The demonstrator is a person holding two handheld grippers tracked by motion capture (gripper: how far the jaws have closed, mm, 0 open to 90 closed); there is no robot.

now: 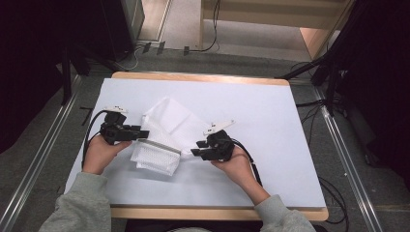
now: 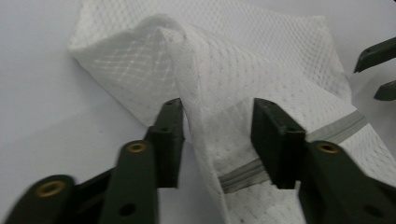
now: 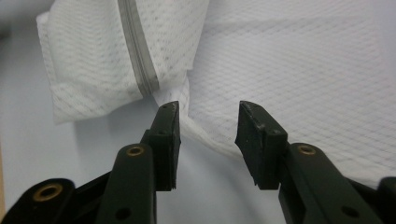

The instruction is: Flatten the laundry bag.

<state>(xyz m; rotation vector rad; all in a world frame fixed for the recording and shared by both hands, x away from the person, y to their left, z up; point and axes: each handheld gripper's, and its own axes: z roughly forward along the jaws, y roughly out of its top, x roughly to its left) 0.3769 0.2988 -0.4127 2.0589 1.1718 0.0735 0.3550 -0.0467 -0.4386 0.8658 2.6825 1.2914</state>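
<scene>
A white mesh bag (image 1: 164,130) with a grey zipper (image 1: 159,144) lies crumpled and partly folded over on the white table top (image 1: 270,111). My left gripper (image 1: 143,134) reaches in at the bag's left side. In the left gripper view its jaws (image 2: 217,135) stand apart around a raised fold of the mesh bag (image 2: 219,70) close to the zipper (image 2: 336,133), with a gap left at the pads. My right gripper (image 1: 196,148) is at the bag's right edge. Its jaws (image 3: 208,135) are open, with the thin hem of the mesh bag (image 3: 289,70) lying between them beside the zipper (image 3: 137,60).
The table's wooden front edge (image 1: 217,212) runs near the person's grey sleeves (image 1: 77,208). Cables (image 1: 249,157) trail from both grippers. Dark stands and floor cables surround the table, with bare white surface to the right of the bag.
</scene>
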